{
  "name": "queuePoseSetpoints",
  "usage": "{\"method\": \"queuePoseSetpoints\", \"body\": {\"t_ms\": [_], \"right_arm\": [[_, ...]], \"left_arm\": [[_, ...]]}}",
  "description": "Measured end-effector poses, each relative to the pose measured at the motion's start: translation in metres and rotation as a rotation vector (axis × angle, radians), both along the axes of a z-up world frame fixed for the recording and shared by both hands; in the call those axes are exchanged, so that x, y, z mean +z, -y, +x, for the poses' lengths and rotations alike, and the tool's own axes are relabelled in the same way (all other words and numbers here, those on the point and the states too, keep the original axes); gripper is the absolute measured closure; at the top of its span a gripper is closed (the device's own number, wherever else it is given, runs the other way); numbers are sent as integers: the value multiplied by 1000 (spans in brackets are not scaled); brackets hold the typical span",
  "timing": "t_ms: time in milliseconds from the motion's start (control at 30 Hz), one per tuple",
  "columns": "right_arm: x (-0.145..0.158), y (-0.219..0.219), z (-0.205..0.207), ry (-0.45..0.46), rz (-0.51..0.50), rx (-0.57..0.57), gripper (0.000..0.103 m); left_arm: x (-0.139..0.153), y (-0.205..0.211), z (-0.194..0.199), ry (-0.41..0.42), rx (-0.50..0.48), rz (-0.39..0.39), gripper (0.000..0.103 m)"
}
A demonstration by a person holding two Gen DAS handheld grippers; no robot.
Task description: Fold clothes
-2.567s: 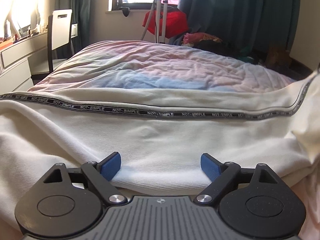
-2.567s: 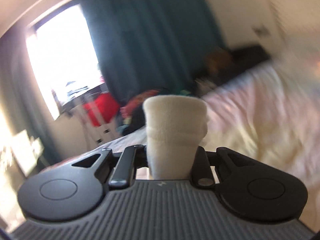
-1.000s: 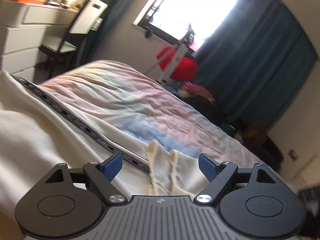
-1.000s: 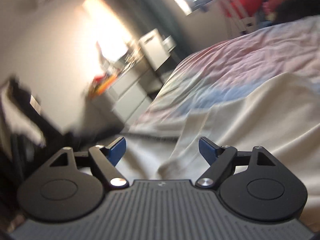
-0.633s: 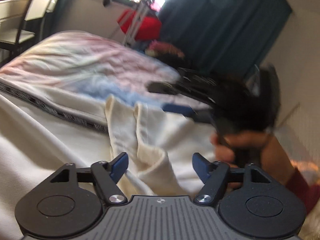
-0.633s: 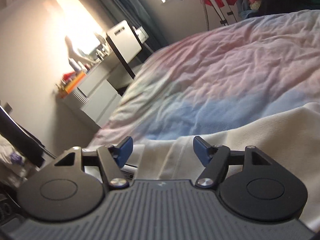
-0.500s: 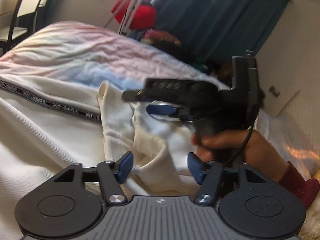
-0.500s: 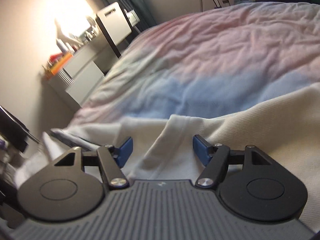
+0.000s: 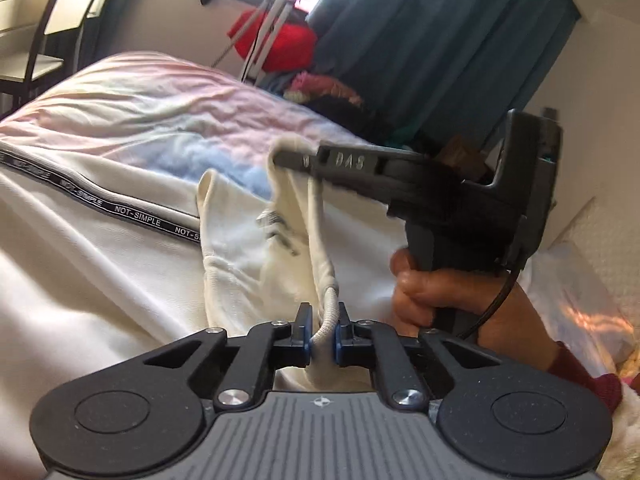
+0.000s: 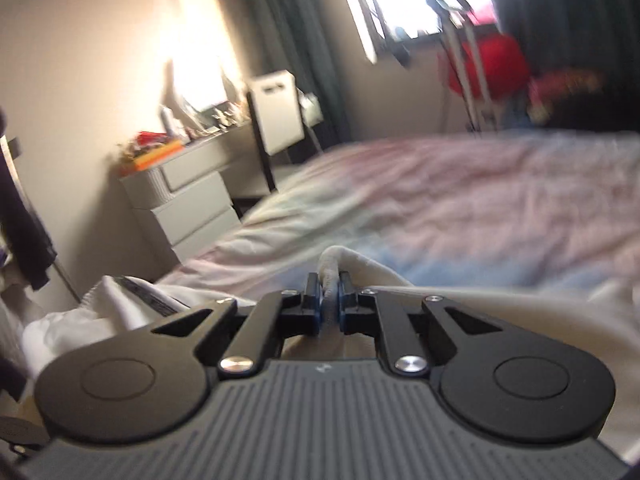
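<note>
Spread over the pastel bedspread [image 9: 132,108]: a cream garment [image 9: 100,272] with a black lettered stripe [image 9: 100,204]. Left gripper [image 9: 323,334] just clamped tight on a ribbed cream edge [image 9: 326,320], blue pads pressing the fabric from both sides. Further right, right gripper [image 10: 329,308], gripped by a hand [image 9: 436,296], also just pinched closed on a raised fold of that ribbed edge, lifted clear of the bed.
</note>
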State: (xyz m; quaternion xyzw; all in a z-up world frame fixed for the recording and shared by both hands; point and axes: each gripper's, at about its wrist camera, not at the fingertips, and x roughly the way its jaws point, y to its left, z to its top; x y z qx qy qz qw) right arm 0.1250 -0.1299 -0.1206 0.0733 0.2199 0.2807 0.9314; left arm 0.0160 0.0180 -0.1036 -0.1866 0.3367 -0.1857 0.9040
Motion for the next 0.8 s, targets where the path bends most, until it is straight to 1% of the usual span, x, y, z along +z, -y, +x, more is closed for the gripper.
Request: {"method": "queuePoseSetpoints", "body": {"t_ms": [33, 100, 167, 233, 267, 333, 400, 467, 500, 533, 567, 633, 667, 733, 800], "right_arm": [[3, -7, -3, 11, -34, 13, 91], [-3, -18, -5, -1, -63, 44, 91], [-20, -25, 0, -51, -81, 59, 91], [-35, -31, 8, -95, -113, 48, 91], [-42, -33, 11, -114, -126, 41, 91], [-48, -35, 17, -133, -140, 25, 89], [-47, -33, 19, -138, -140, 13, 88], [-44, -29, 19, -149, -129, -1, 84], [-43, -28, 17, -151, -123, -11, 78], [-40, -26, 15, -149, -113, -21, 66], [-36, -23, 11, -140, -105, -34, 48], [-23, -16, -3, -92, -100, -58, 30], [-17, -12, -9, -68, -98, -70, 27], [-4, -5, -24, -30, -106, -96, 27], [6, 5, -39, -16, -117, -126, 27]], "left_arm": [[1, 1, -3, -8, 17, 8, 92], [1, 3, -9, -27, 47, 35, 92], [-5, 7, -8, -54, 55, 68, 92], [-12, 11, -5, -82, 60, 101, 92], [-13, 12, -4, -81, 64, 119, 91], [-15, 13, -1, -68, 75, 153, 77], [-12, 14, -2, -45, 70, 177, 76], [-8, 16, -4, -22, 62, 200, 65], [-6, 17, -6, -5, 59, 213, 55], [-2, 18, -10, 16, 60, 224, 47], [1, 18, -15, 38, 63, 234, 44], [11, 19, -26, 101, 88, 266, 41], [17, 19, -33, 138, 98, 278, 39], [29, 18, -45, 205, 110, 292, 23], [36, 16, -54, 242, 110, 287, 21]]}}
